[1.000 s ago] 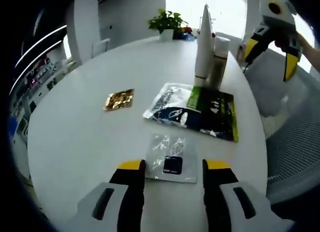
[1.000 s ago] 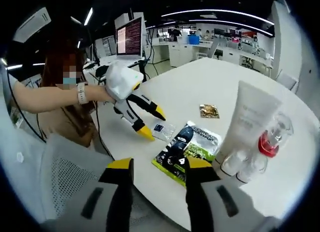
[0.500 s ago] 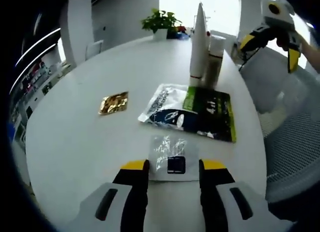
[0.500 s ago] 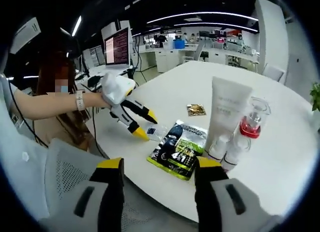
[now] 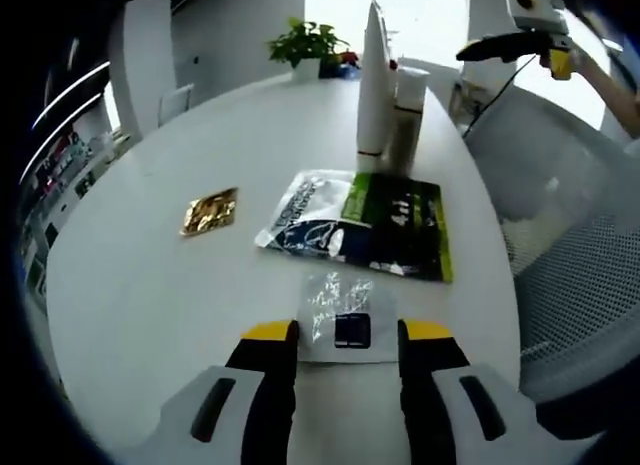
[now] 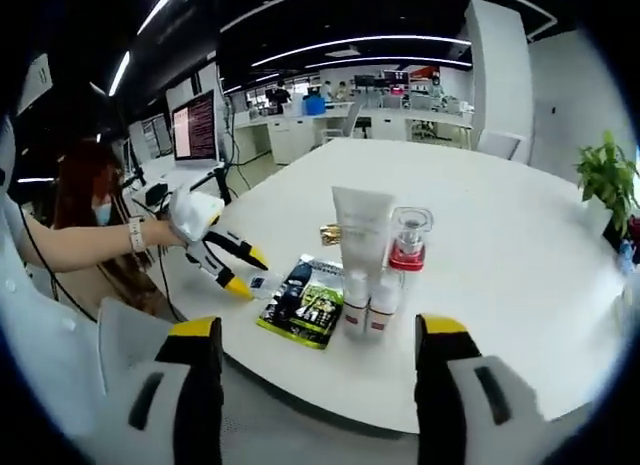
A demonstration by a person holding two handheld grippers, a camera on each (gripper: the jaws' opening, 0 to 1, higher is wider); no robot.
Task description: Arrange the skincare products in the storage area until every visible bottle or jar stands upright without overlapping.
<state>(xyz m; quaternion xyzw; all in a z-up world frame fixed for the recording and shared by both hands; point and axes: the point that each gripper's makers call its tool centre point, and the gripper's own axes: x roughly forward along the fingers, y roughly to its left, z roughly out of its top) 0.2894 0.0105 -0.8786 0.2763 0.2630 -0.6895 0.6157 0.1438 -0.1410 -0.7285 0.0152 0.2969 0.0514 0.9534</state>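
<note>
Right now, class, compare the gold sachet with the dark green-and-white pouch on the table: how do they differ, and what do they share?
The gold sachet is much smaller than the dark pouch. The sachet is shiny gold all over; the pouch is printed dark blue, white and green. The sachet lies alone on bare table; the pouch lies right in front of the upright white tube. Both lie flat.

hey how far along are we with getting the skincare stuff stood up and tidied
Done: the white tube, the red-collared bottle and the small bottles stand upright together. In hand: nothing; the left gripper hovers open over the clear sachet, and the right gripper is open, held back. Left: the sachet, green-black pouch and gold packet lie flat.
</note>
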